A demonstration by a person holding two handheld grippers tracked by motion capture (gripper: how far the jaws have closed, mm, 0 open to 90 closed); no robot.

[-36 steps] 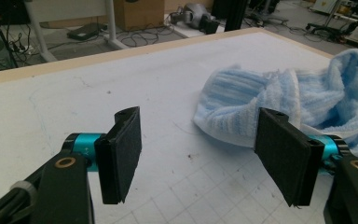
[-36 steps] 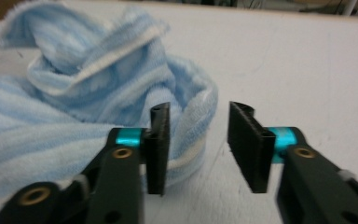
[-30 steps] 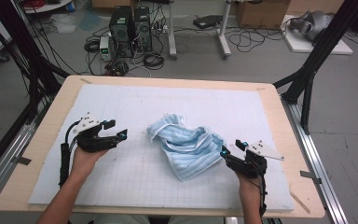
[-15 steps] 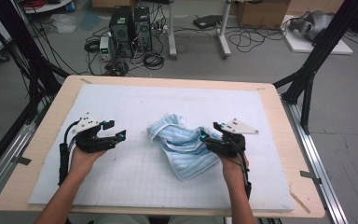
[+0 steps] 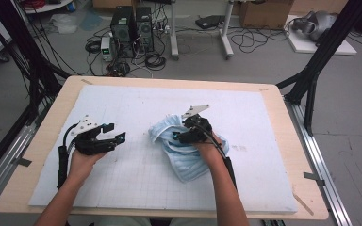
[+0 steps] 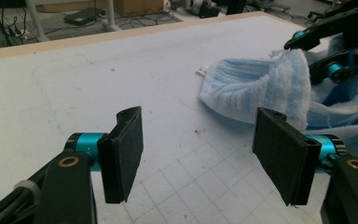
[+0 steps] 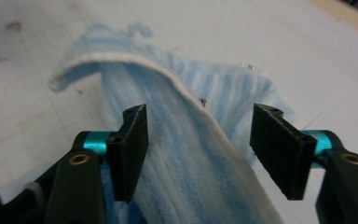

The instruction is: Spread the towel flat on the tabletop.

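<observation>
Towel [image 5: 184, 150], light blue and crumpled, is found lying mid-desk [image 5: 264, 117] on the white gridded mat [image 5: 136, 174]. Right claw [image 7: 198, 151] is held wide open over it, with a raised fold sitting between the jaws but nothing pinched yet, probably lined up so that edge can be grabbed. Left claw [image 6: 205, 154] is parked off to the towel's left, also wide open and empty, likely kept ready for a second corner.
</observation>
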